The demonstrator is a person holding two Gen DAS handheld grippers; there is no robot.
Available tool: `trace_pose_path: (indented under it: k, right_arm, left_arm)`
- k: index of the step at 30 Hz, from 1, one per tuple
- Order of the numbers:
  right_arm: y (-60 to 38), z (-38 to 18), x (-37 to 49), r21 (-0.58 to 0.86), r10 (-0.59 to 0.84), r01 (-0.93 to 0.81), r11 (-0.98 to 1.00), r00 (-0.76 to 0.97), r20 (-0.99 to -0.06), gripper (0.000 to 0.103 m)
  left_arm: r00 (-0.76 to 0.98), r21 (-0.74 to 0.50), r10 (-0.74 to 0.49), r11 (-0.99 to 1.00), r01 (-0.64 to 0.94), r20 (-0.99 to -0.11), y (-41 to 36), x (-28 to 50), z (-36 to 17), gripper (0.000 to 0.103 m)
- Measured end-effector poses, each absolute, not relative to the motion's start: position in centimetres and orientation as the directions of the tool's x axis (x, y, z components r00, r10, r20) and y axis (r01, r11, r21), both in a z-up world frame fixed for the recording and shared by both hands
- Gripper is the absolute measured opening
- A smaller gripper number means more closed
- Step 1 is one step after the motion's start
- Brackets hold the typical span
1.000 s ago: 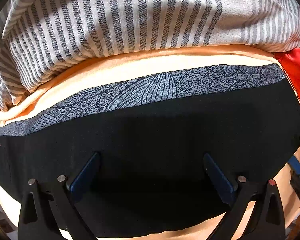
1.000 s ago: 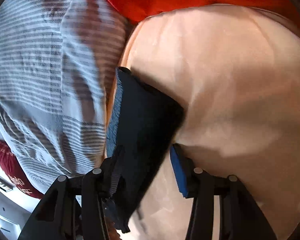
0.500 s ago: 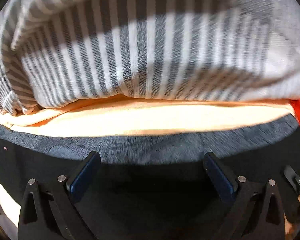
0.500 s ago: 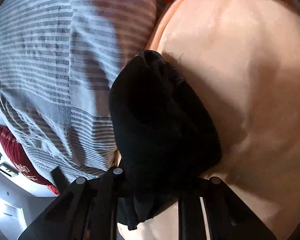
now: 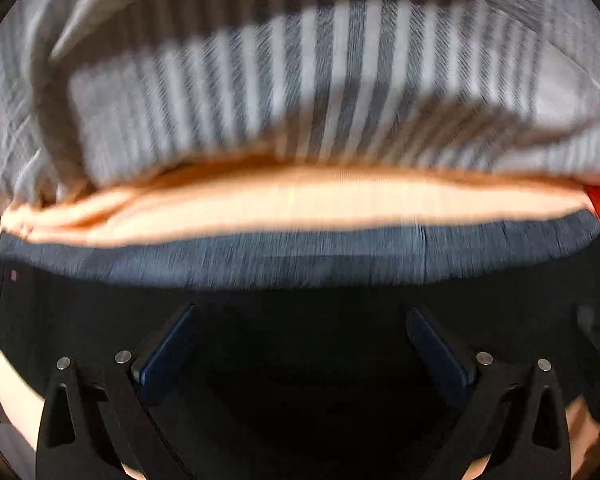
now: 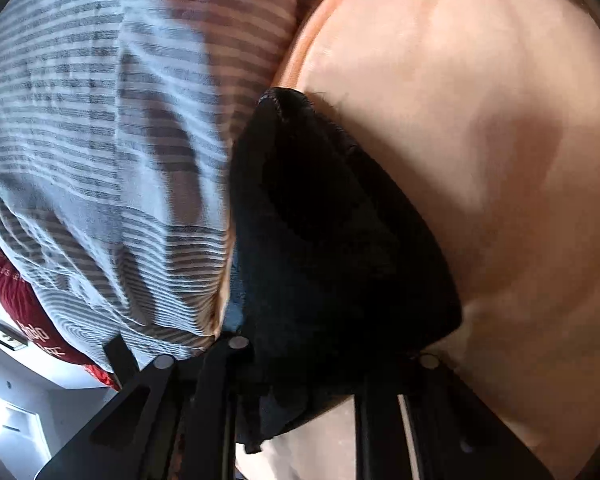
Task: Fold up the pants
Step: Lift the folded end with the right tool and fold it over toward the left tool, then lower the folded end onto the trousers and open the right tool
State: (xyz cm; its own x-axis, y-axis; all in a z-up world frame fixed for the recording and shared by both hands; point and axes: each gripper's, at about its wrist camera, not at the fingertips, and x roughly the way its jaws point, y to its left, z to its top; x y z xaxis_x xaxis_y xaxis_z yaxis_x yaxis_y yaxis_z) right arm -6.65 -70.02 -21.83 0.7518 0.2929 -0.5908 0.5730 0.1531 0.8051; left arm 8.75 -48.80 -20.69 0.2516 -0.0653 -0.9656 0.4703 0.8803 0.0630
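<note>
Pants (image 6: 332, 248) bunched between closing right jaws

So my right gripper (image 6: 300, 376) goes from wide open around the edge of the black pants (image 6: 332, 240) to jaws closing in, pinching a bunched-up wad of that fabric. The flat edge is now a rumpled hump rising off the peach sheet (image 6: 480, 120). On the left wrist camera the view slides toward the striped blanket (image 5: 300, 80), which fills more of the picture and is blurry now; the leafy print on the grey waistband (image 5: 300, 256) is smeared out.
</note>
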Motion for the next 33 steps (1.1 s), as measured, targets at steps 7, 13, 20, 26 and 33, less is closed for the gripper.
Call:
trace_pose_path:
  k: [7, 13, 20, 26, 33]
  right_arm:
    - [-68.4, -17.5, -4.5, 0.824, 0.305, 0.514, 0.238, 0.766, -0.566, 0.014]
    - [-64.2, -11.7, -0.8, 0.791, 0.313, 0.442, 0.424, 0.747, -0.586, 0.014]
    - [-55.8, -6.9, 5.8, 0.655, 0.311, 0.346, 0.671, 0.671, -0.673, 0.014]
    - [-47.0, -8.6, 10.8, 0.509, 0.283, 0.288, 0.811, 0.568, -0.773, 0.014]
    - [-35.4, -14.8, 15.5, 0.123, 0.046, 0.192, 0.974, 0.363, -0.931, 0.016]
  left_arm:
    - [0.256, 0.041, -0.087, 0.889, 0.455, -0.963, -45.8, 5.3, -22.7, 0.103]
    - [0.182, -0.008, -0.120, 0.854, 0.520, -0.976, -44.5, 6.9, -21.4, 0.103]
    - [0.209, -0.032, -0.157, 0.864, 0.503, -0.965, -37.5, 10.7, -18.0, 0.103]
    - [0.237, -0.014, -0.104, 0.936, 0.353, -0.966, -28.3, 16.5, -16.6, 0.103]
    - [0.254, 0.034, -0.033, 0.966, 0.256, -0.967, -18.9, 18.2, -16.4, 0.103]
